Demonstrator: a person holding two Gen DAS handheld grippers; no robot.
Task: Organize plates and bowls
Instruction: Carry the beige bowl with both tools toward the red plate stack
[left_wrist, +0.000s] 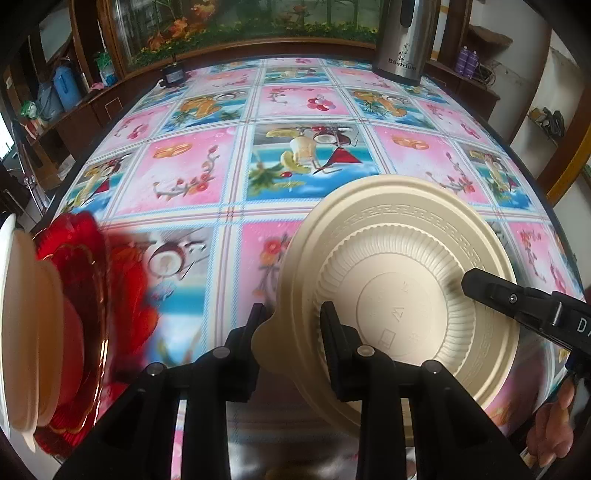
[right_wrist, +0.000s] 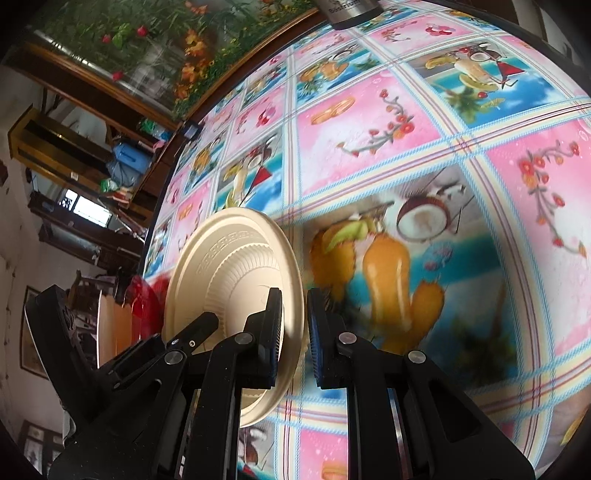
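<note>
A cream plastic bowl (left_wrist: 399, 295) is held bottom-up above the patterned table. My left gripper (left_wrist: 291, 328) straddles its rim tab; a gap shows on the left side, so it stands open. My right gripper (right_wrist: 293, 325) straddles the bowl's rim (right_wrist: 229, 266) with a small gap at the right finger, and its finger (left_wrist: 491, 291) lies on the bowl's underside in the left wrist view. A red glass dish (left_wrist: 85, 280) with cream plates (left_wrist: 26, 325) stacked against it stands at the left, and it shows in the right wrist view (right_wrist: 142, 306).
A steel kettle (left_wrist: 404, 40) stands at the table's far right edge. A small black device (left_wrist: 173, 74) sits at the far left edge. A fish tank with plants (left_wrist: 240, 22) runs behind the table. The floral tablecloth (left_wrist: 303, 103) covers the table.
</note>
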